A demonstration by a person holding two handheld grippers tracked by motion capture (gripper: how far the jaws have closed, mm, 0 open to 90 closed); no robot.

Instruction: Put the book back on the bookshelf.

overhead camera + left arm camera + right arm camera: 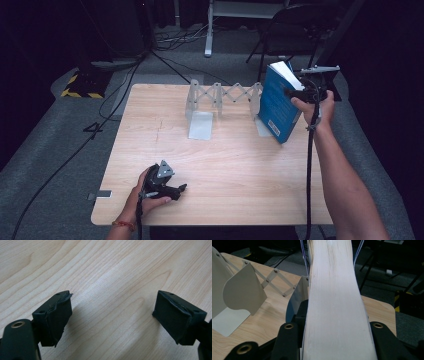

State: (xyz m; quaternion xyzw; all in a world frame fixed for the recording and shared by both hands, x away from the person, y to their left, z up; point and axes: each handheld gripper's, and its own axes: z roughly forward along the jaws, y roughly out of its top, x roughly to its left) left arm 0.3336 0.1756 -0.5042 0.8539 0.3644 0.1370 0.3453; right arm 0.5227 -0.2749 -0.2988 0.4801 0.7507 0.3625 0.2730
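On the table [220, 165], right claw [292, 92] clamps book [276, 102] beside bookend rack [220, 97].

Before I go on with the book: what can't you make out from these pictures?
- Book: cover text too small in the high view.
- Right gripper: in the right gripper view the page block hides its pads.
- Bookend rack: its right plate sits behind the book in the high view.
- Left gripper: open; its body is cut off by the bottom edge.

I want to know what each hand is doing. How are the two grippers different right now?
The right gripper is raised at the table's far edge, clamped on a blue book. The left gripper rests low near the front edge, jaws apart, holding nothing. Both are black and hand-held.
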